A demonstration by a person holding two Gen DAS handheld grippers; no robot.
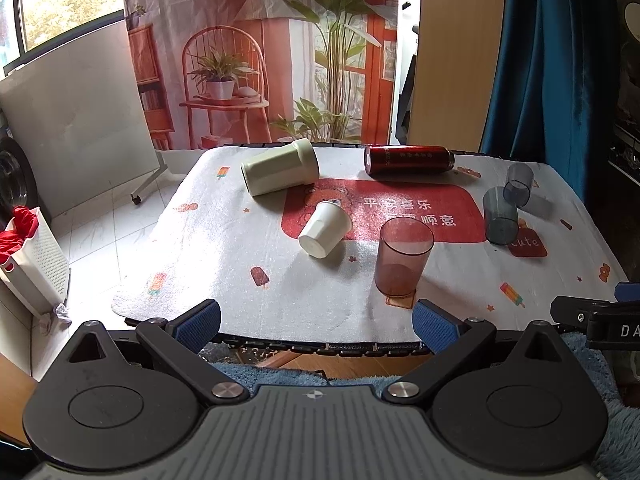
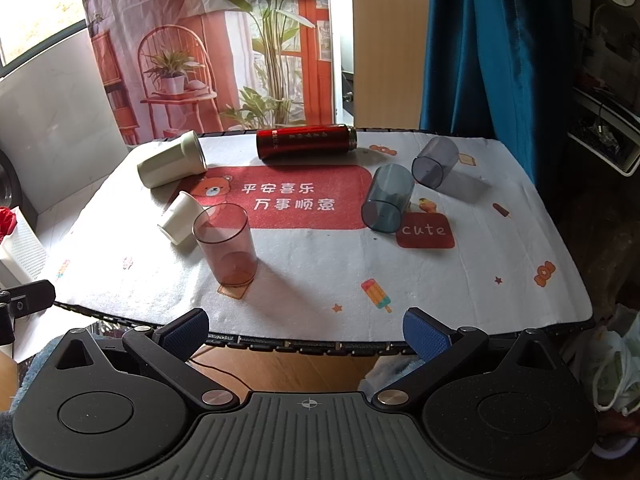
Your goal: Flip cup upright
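Cups lie scattered over the table [image 2: 460,280], which is covered by a printed cloth with a red panel in its middle. Farthest left, a pale green cup [image 2: 172,160] lies on its side near the far edge, its open end pointing toward the back. Just in front of it a small white cup [image 2: 180,218] also lies tipped over, its base toward the cameras. Right beside that one, a pink translucent cup [image 2: 226,244] stands upright, mouth up, near the front of the cloth. Behind the red panel, a red flask [image 2: 306,142] lies on its side along the far edge. Further right, a blue-grey translucent cup [image 2: 386,200] lies on its side with its base toward the cameras, and just behind it on the right a grey translucent cup [image 2: 434,162] lies tipped the same way.

The left claw [image 1: 316,324] hovers off the front edge of the table, its blue pads spread wide, gripping nothing. The right claw [image 2: 306,332] hangs likewise before the front edge, pads wide apart, and carries nothing.
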